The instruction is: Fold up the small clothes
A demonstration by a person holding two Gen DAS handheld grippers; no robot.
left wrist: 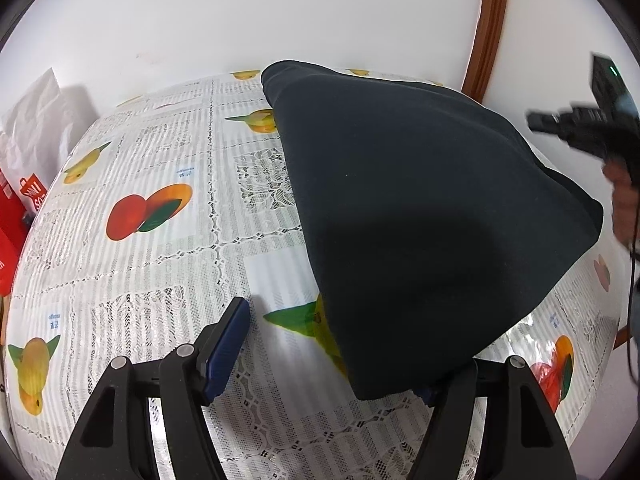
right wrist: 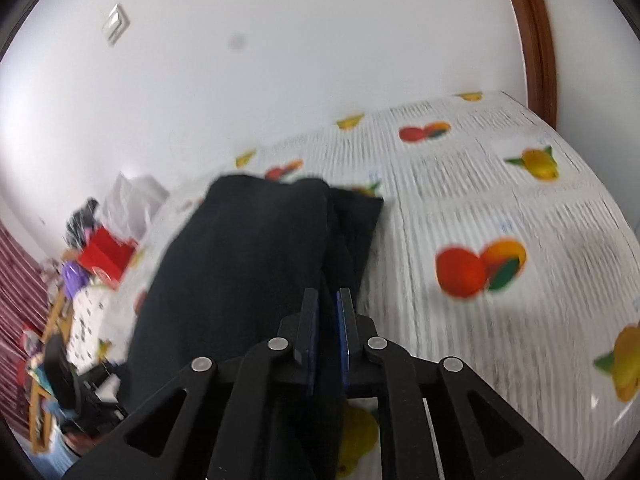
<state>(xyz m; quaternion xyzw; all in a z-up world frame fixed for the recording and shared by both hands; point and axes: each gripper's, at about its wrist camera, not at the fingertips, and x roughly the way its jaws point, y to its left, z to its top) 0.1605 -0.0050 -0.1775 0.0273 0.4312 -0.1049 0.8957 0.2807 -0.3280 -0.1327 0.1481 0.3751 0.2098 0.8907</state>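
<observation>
Nearest, clamped together on a bunched edge of the dark garment (right wrist: 256, 264): the right gripper (right wrist: 328, 320), blue pads pressed against the cloth between them, probably to carry that edge across for a fold. Blurred throughout in this view, so likely caught mid-swing. On the other side, spread wide apart and gripping nothing: the left gripper (left wrist: 340, 356), one blue pad bare over the fruit-print tablecloth (left wrist: 160, 240), the other finger hidden under the garment's near corner. Seemingly placed there to steady or catch that corner, though contact cannot be told. Further out, spread over the right half of the table and humped in the middle, not yet a flat neat packet. Beyond it, free tablecloth on both sides, nothing lying in the folding path. At the far left table end, a red shopping bag (left wrist: 24, 200) and a white bag (left wrist: 36, 120), well apart from the cloth. Behind everything, a white wall and a brown door frame (left wrist: 488, 28).
</observation>
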